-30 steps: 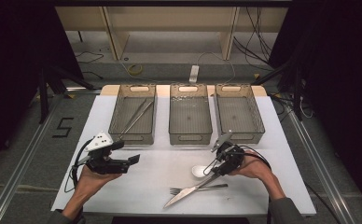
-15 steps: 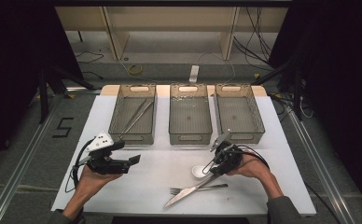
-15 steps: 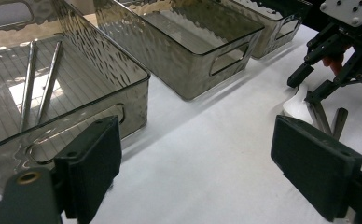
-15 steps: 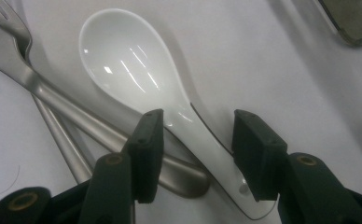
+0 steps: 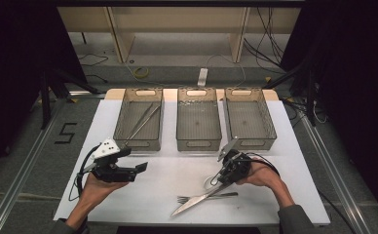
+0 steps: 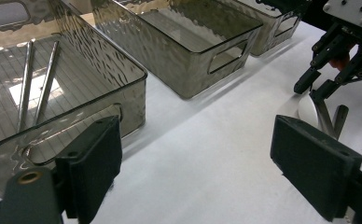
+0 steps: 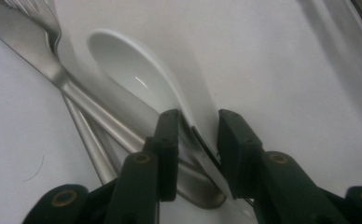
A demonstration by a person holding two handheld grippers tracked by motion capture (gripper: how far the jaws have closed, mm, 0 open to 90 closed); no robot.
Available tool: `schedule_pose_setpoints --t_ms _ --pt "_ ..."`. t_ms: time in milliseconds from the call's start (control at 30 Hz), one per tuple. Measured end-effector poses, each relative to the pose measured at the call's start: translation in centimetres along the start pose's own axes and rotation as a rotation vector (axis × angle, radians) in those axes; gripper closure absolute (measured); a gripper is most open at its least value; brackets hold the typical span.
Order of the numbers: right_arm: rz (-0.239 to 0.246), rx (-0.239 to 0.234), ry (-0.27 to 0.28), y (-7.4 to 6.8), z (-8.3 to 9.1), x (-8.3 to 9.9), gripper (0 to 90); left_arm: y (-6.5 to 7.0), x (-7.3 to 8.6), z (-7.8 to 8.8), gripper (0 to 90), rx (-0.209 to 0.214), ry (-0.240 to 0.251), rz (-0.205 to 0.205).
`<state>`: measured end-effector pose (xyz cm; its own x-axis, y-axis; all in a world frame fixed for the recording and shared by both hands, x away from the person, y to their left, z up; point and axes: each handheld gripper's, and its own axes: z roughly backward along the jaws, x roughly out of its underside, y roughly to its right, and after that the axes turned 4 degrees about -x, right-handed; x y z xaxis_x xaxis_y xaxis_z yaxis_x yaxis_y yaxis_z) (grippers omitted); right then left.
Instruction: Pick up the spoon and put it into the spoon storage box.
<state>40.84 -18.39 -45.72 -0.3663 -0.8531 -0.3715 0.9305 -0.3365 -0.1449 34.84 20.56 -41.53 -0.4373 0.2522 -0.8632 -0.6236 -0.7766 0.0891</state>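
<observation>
1. Spoon [image 7: 137, 79], white, lies near the table's [image 5: 128, 204] front edge, touching a knife [image 5: 197, 201] and fork [image 5: 211, 196].
2. Right gripper [image 7: 193, 135] has just been closing; its jaws sit on both sides of the spoon's handle.
3. Left gripper [image 5: 141, 167] rests low, jaws wide apart, holding nothing.

Three bins [image 5: 198, 122] — perhaps tongs [image 5: 143, 121] inside.

I can read just one mark from where I stand: a black figure 5 [image 5: 66, 132] on the grey floor [image 5: 26, 146], left of the white table. Nothing on my table, bins or cutlery carries any lettering I can make out.
</observation>
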Motion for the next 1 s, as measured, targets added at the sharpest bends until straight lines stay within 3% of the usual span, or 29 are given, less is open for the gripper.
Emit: schedule_pose_setpoints --t_ms 267,600,700,1000 --pt "0.054 -0.014 -0.011 -0.6 0.1 -0.1 84.5 0.0 0.0 0.0 16.4 0.000 -0.002 -0.001" --pt "0.075 0.009 0.005 -0.8 0.2 -0.1 85.2 0.0 0.0 0.2 16.6 -0.006 0.013 0.003" --pt "0.060 0.021 0.023 -0.8 0.6 -0.1 85.2 -0.1 -0.1 0.3 16.5 -0.009 0.024 0.006" --pt "-0.044 0.064 0.131 -0.2 2.3 0.2 85.2 -0.1 -0.1 0.4 16.5 -0.012 0.040 0.014"
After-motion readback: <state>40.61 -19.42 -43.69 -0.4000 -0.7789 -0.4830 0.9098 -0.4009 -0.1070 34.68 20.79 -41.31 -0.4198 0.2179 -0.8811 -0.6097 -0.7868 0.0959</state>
